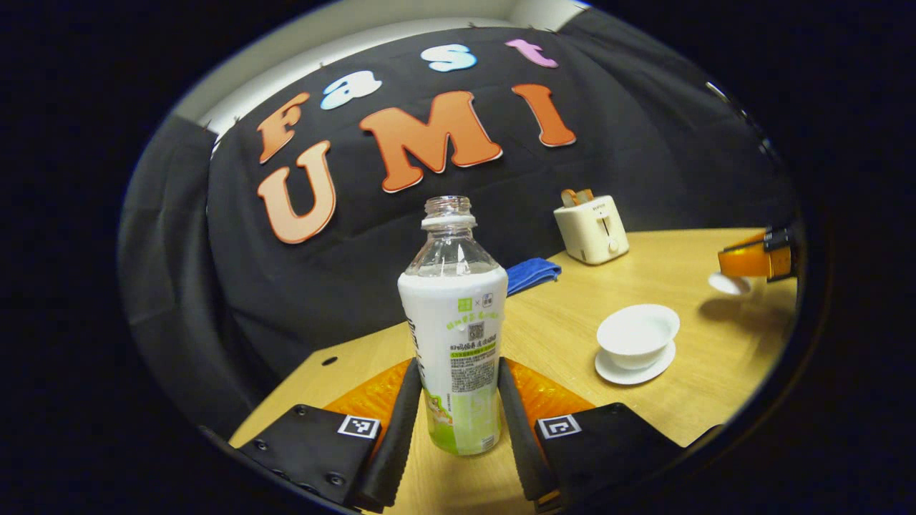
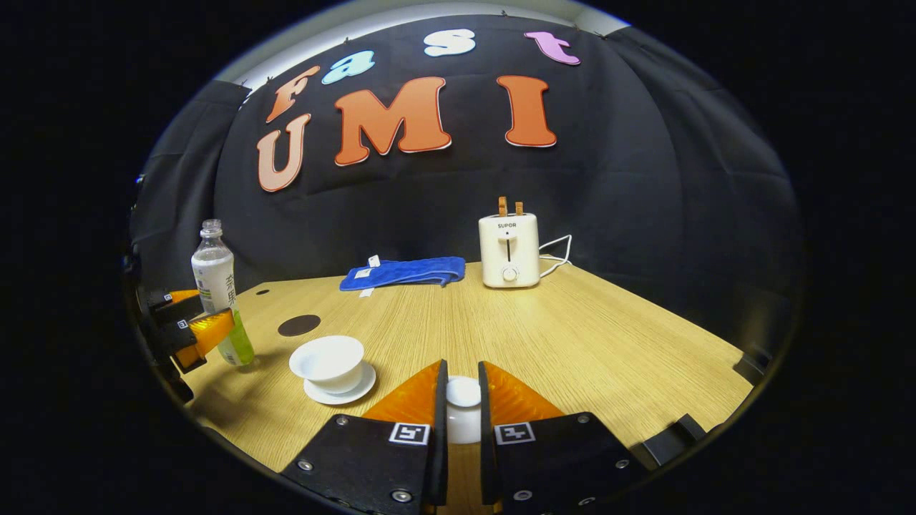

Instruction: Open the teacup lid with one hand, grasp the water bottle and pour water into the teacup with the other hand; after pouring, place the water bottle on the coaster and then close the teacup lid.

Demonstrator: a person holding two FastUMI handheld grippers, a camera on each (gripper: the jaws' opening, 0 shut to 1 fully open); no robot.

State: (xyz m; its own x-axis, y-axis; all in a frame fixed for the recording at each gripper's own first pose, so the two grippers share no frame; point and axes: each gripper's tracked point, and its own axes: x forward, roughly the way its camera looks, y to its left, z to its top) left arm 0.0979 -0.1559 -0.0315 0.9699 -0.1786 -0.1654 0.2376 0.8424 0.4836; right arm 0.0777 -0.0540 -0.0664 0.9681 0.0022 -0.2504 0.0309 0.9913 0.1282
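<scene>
Teacup (image 1: pixel 637 336), lidless and on its saucer (image 1: pixel 634 370), sits ahead and to the right of my left claw (image 1: pixel 458 400), well apart from it, with bare bench (image 1: pixel 572 329) between. It is a plain white bowl with a flared rim, shallow and wide-mouthed, and I cannot tell whether any water is in it.

My left claw has the water bottle (image 1: pixel 456 322) between its 2 fingers; both appear to press the lower body, so I judge it gripped. The bottle stands upright with its base seemingly on the bench, cap off, neck open, a white and green label around most of it, clear above. My right claw (image 2: pixel 462 411) is clenched on the teacup lid (image 2: pixel 463 408), a small white piece held low, just in front of me, off to the right of the cup.

What could go wrong, as I judge it:
- The grip is low on a tall bottle. Tipping it may let it pivot or slide between the fingers.
- With no cap, a quick swing toward the cup would throw water onto the bench before the neck is over the rim.
- The cup is light and only rests on its saucer; a knock from the neck could shift or upset it.
- The lid is small and smooth. If my right claw slackens it drops.
- The dark round coaster (image 2: pixel 299 325) lies just beyond the cup from my right claw; setting the bottle down off-centre could topple it.
</scene>
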